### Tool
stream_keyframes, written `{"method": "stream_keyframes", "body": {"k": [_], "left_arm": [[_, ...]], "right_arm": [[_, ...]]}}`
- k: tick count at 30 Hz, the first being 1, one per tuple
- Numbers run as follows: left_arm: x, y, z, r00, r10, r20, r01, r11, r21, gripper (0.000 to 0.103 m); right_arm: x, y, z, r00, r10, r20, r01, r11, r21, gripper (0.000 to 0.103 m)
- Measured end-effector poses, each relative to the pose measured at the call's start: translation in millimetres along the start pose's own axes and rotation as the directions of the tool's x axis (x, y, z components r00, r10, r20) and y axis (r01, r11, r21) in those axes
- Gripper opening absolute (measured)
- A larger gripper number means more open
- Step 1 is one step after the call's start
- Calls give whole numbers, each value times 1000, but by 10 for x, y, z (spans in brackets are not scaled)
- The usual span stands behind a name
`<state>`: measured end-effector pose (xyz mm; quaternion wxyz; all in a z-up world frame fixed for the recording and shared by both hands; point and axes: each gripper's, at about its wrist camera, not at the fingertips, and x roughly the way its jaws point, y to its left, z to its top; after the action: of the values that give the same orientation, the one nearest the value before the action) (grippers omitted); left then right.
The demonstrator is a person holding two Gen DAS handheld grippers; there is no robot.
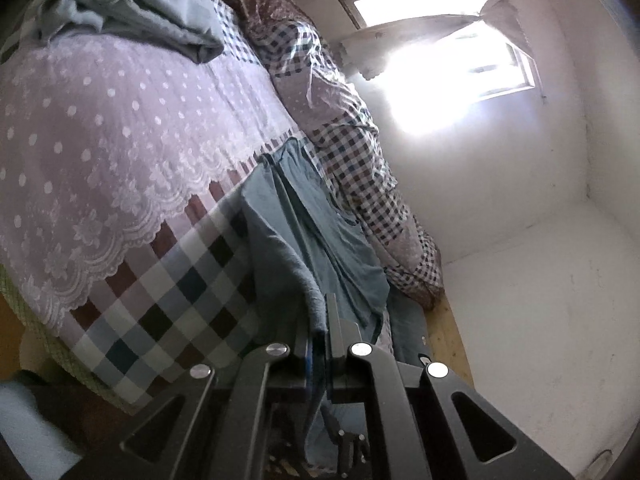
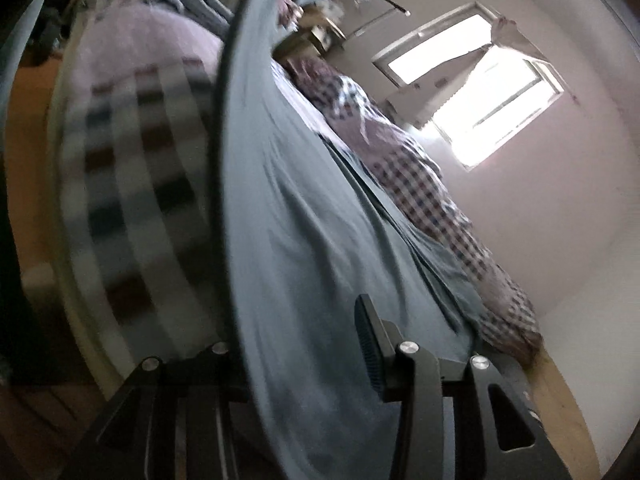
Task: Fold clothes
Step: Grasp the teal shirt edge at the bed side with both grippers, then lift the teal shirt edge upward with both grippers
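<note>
A grey-blue garment (image 1: 316,232) lies along the far side of the bed, its near end lifted. My left gripper (image 1: 320,328) is shut on a fold of this garment; the cloth hangs down between the fingers. In the right wrist view the same garment (image 2: 288,216) stretches wide across the middle, blurred by motion. My right gripper (image 2: 304,320) stands wide, with the cloth draped between its fingers (image 2: 370,340); the left finger is hidden behind the cloth. A heap of grey clothes (image 1: 132,4) sits at the far end of the bed.
The bed has a checked cover (image 1: 168,292) with a pink dotted lace spread (image 1: 100,128) over it. A rolled checked quilt (image 1: 352,152) lies along the wall side. A bright window (image 1: 440,52) is in the white wall. Wooden floor (image 1: 448,340) shows beside the bed.
</note>
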<state>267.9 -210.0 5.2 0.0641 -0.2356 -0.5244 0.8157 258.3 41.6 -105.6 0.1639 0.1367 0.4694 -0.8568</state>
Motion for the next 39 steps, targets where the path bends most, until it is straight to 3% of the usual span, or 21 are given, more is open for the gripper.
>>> {"method": "stream_keyframes", "body": {"k": [10, 22, 34, 39], "left_arm": [[-20, -168, 36, 999, 47, 27, -49, 995, 84, 2], [-20, -184, 79, 995, 96, 29, -99, 989, 110, 2], [-8, -230, 85, 992, 122, 36, -126, 985, 117, 2], [9, -216, 86, 991, 132, 36, -135, 984, 117, 2]], "right_arm": [[-157, -367, -783, 993, -72, -97, 66, 996, -60, 46], [-338, -835, -1644, 962, -160, -223, 133, 983, -130, 46], [-377, -1049, -1865, 938, -226, -262, 196, 971, -136, 44], [-398, -1029, -1920, 943, -202, -266, 165, 974, -157, 4]]}}
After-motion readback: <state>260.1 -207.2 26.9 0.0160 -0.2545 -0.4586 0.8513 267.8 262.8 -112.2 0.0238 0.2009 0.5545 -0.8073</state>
